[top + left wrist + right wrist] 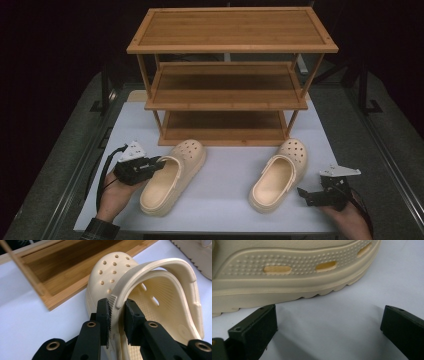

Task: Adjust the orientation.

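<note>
Clog [172,175] at lower left is being pinched at its strap by the left gripper [159,162]; the right gripper [301,192] is gaping wide beside the other clog [280,175].

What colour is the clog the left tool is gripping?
Pale cream clog, with round holes over the toe; clearest in the left gripper view.

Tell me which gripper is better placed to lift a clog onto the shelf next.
Left. The left gripper already has its jaws around the left clog's heel strap. The right gripper is open beside the right clog, holding nothing.
</note>
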`<move>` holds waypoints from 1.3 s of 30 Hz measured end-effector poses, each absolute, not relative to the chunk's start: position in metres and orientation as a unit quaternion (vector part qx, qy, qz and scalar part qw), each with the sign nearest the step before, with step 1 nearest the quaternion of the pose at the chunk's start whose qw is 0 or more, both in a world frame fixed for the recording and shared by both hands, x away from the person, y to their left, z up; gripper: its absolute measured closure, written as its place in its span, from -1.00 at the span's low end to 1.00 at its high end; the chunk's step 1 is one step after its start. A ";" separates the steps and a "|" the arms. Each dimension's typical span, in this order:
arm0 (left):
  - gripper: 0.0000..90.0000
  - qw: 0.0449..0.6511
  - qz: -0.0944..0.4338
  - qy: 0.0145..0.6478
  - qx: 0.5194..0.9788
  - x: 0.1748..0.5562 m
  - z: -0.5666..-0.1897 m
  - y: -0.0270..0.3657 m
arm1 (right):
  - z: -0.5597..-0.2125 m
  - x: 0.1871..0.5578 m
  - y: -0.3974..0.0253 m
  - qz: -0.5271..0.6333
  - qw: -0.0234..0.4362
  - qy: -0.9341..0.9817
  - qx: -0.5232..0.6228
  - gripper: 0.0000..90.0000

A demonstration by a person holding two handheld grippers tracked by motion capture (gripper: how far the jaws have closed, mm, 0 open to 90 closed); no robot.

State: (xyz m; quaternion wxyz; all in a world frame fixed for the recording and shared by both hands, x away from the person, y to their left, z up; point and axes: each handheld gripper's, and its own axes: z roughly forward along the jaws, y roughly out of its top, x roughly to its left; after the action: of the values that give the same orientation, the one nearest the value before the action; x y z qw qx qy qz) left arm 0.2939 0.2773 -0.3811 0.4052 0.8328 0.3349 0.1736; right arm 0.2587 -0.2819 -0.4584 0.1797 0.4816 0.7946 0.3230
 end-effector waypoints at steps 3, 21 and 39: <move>0.68 0.399 0.175 0.338 0.834 0.292 -0.383 0.280 | -0.458 0.259 -0.282 0.323 0.179 0.795 0.482 -0.99; 0.38 0.415 0.142 0.349 0.828 0.291 -0.391 0.281 | -0.458 0.259 -0.282 0.323 0.180 0.795 0.482 -0.99; -0.18 0.420 0.162 0.392 0.803 0.272 -0.387 0.331 | -0.458 0.259 -0.282 0.322 0.180 0.795 0.482 -0.99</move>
State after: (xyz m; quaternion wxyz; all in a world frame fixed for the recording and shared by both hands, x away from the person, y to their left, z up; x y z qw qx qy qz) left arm 0.2724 0.3312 -0.3873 0.4197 0.8027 0.3916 0.1621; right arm 0.2587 -0.2819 -0.4583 0.1795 0.4817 0.7950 0.3221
